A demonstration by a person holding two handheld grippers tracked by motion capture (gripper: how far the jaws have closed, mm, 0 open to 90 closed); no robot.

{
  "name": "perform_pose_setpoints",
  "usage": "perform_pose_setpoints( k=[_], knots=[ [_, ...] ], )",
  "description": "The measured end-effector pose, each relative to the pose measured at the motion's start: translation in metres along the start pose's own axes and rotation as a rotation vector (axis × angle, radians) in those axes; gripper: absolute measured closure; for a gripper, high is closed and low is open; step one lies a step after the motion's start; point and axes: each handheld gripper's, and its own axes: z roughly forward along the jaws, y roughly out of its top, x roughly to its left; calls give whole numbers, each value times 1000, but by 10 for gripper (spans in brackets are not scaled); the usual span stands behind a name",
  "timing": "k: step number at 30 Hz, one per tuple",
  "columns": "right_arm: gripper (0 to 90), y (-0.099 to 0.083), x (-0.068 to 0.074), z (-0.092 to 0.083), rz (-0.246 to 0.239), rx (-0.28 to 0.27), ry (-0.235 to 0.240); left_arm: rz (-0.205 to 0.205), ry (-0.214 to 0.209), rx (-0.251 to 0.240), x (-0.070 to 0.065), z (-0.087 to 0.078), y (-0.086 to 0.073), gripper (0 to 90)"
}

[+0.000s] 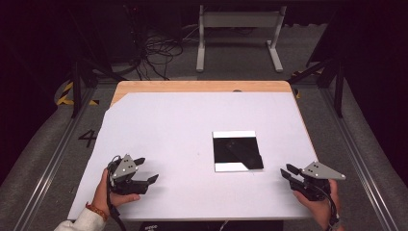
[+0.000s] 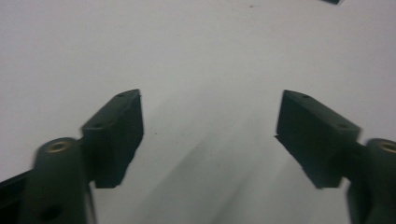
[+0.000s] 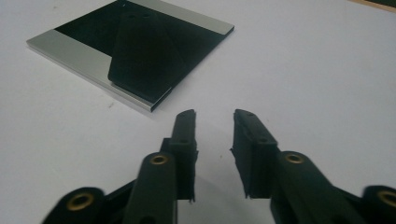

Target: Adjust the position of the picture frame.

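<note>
Black plate (image 1: 242, 153) lies on the mirror tile (image 1: 234, 134), counter (image 1: 192, 120) centre, at 10 o'clock from your right hand-held gripper (image 1: 287, 172). Both hand-held grippers released, left (image 1: 146, 169) wider. Plate looks thin, stiff, slick: pinch its overhanging corner.

Worktop (image 1: 192, 115): white sheet over wood, wood edge bare at far side. Grey floor (image 1: 240, 72). Far: white stand (image 1: 238, 33), tangled cables (image 1: 159, 53). Left: yellow-black tape (image 1: 65, 94). Surroundings dark.
</note>
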Motion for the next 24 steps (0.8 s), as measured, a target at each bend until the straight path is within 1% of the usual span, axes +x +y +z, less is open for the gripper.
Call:
perform_pose_setpoints(
  k=[1,2,3,5,6,7,8,9,10,11,13,15,16,17,19,20,24],
  knots=[
    [730,0,0,0,0,0,0,0,0,-2,0,-1,0,294],
    [763,0,0,0,2,4,0,-5,-8,-12,1,-1,0,332],
    [783,0,-1,1,4,10,6,-4,-21,-9,1,-2,0,417],
    [824,1,-2,3,7,15,3,10,-26,1,0,-1,0,504],
    [835,2,-2,4,13,19,9,15,-40,4,0,0,1,564],
    [855,4,-3,5,21,19,13,17,-47,10,1,1,2,649],
    [868,5,-4,7,23,18,11,17,-60,16,1,3,3,709],
    [881,6,-5,9,31,20,16,21,-64,19,1,4,4,789],
    [896,8,-6,11,36,20,22,14,-74,20,1,6,5,849],
    [900,9,-6,13,38,24,21,14,-95,14,2,7,6,898],
    [900,14,-9,20,52,24,24,19,-114,2,4,12,11,900],
    [900,15,-10,23,51,26,23,16,-107,1,4,14,14,900],
    [900,17,-10,25,55,29,26,24,-101,4,4,17,17,900],
    [900,20,-10,29,59,31,29,19,-114,2,4,20,19,900],
    [900,24,-10,36,67,38,35,10,-127,5,3,28,24,900],
    [900,26,-9,41,63,42,35,8,-132,8,2,32,28,900],
    [900,37,-6,61,74,54,58,20,-157,24,-3,51,44,900]
  ],
)
